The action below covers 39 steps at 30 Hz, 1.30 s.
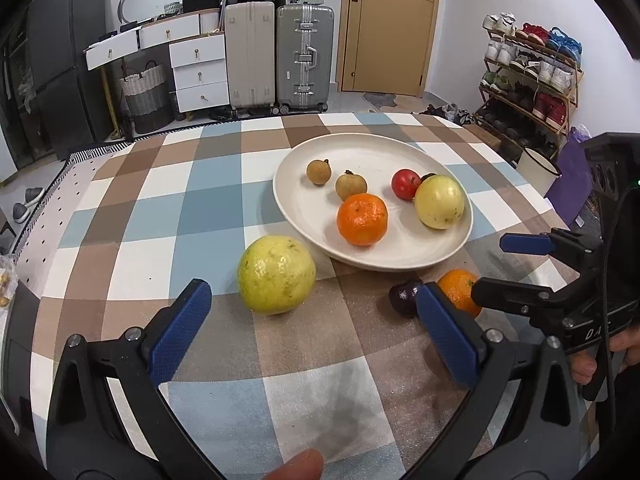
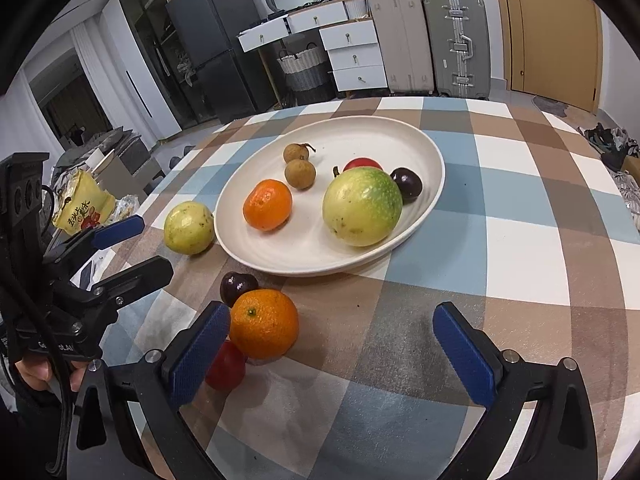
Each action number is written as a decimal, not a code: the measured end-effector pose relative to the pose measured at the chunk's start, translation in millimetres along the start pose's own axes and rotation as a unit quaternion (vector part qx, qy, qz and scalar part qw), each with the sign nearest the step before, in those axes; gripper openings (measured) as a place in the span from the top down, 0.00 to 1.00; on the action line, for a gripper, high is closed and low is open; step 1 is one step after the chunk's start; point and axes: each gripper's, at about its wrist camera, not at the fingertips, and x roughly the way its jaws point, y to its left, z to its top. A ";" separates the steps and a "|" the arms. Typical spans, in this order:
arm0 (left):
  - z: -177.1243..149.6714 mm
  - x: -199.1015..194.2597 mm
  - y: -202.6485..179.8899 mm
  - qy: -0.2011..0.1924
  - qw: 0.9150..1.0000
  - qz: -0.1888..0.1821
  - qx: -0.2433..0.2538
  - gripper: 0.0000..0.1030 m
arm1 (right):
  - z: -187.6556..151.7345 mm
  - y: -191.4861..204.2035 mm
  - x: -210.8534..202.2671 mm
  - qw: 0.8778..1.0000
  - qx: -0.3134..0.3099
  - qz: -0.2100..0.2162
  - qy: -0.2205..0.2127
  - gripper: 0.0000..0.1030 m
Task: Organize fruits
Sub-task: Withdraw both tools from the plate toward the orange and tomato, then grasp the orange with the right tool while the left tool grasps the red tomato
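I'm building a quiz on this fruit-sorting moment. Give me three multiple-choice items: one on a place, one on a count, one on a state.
1. Where does the large yellow-green guava outside the round cream plate lie?
A. On the checked tablecloth
B. On the plate
C. In a gripper

2. How many small brown longans lie on the plate?
A. One
B. Two
C. Four

3. How does the right gripper stand?
A. Shut on an orange
B. Open, holding nothing
C. Shut on a guava

Answers:
1. A, it rests on the cloth beside the plate's rim.
2. B, both views show a pair.
3. B, its blue pads stand wide apart; the orange mandarin lies beside one pad.
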 end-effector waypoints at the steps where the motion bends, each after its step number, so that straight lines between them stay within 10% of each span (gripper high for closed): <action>1: -0.6 0.7 -0.1 0.001 1.000 0.000 0.000 0.00 | 0.0 -0.1 1.1 1.000 0.001 0.000 0.001 0.00; 15: -4.6 9.0 1.4 0.014 1.000 0.000 -0.005 0.00 | -1.1 13.1 13.6 1.000 -0.006 0.002 0.009 0.02; 28: -5.4 11.8 3.9 0.017 1.000 0.003 -0.007 0.00 | -4.8 28.4 11.5 0.998 -0.035 0.051 0.007 0.57; 39: -7.7 15.4 2.2 0.021 1.000 0.001 -0.005 0.00 | -6.3 21.5 -3.1 0.998 -0.022 0.053 -0.022 0.60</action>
